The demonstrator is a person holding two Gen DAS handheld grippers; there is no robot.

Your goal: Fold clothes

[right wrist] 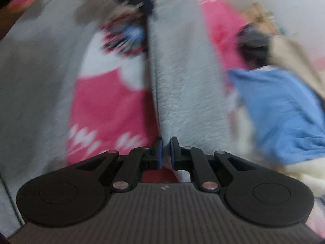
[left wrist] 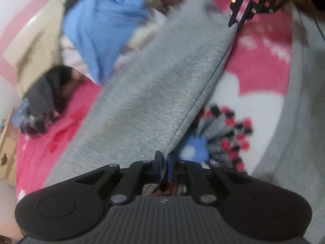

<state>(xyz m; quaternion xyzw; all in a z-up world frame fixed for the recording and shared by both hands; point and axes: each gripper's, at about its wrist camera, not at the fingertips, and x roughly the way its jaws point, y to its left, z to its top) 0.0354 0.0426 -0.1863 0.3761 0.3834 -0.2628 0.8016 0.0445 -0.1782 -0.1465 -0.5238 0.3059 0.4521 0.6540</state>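
Observation:
A grey fleece garment (left wrist: pixel 154 93) is stretched taut between my two grippers above a pink, white and grey patterned bedspread (left wrist: pixel 262 65). My left gripper (left wrist: pixel 165 162) is shut on one end of its edge. My right gripper (left wrist: pixel 235 23) shows at the top of the left wrist view, shut on the far end. In the right wrist view my right gripper (right wrist: pixel 166 152) is shut on the grey garment (right wrist: pixel 186 77), and the left gripper (right wrist: pixel 148 6) shows blurred at the top.
A pile of clothes lies beside the garment: a blue one (left wrist: pixel 103 30), a beige one (left wrist: pixel 34 55) and a dark one (left wrist: pixel 46 93). In the right wrist view the blue one (right wrist: pixel 284 109) lies on cream cloth (right wrist: pixel 300 174). A cardboard box (left wrist: pixel 6 152) stands at far left.

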